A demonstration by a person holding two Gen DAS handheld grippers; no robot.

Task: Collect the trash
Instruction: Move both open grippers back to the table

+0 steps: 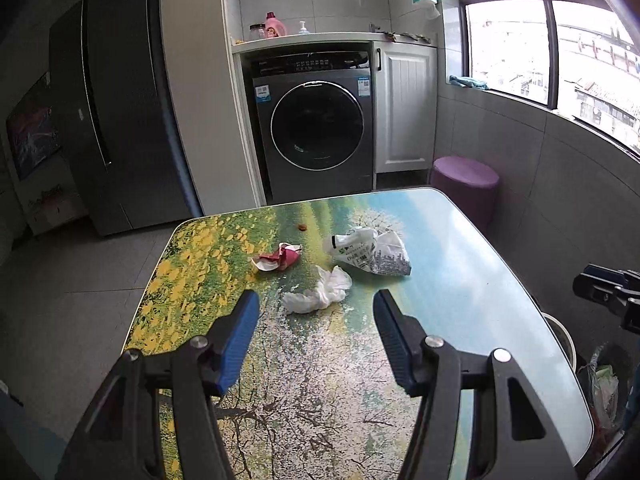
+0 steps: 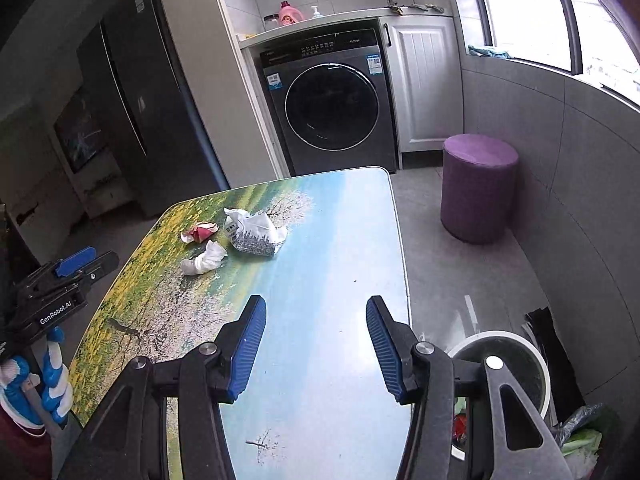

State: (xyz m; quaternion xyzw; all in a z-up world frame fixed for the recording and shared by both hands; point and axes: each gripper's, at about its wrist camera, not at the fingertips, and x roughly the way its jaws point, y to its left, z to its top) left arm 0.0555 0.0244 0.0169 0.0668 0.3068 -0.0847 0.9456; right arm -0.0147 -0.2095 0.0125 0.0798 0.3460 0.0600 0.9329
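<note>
Both the left gripper (image 1: 316, 312) and right gripper (image 2: 316, 320) hover spread wide and empty, the crumpled tissue (image 1: 318, 295) lying on the tabletop (image 1: 460, 280) at 12 o'clock of the left one, so a shallow pinch could just push it away.

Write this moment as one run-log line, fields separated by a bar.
left gripper: open, empty | right gripper: open, empty | white tissue, red wrapper, printed bag: on table

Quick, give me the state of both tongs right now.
Left tongs: open, holding nothing, above the table near the white tissue.
Right tongs: open, holding nothing.
</note>
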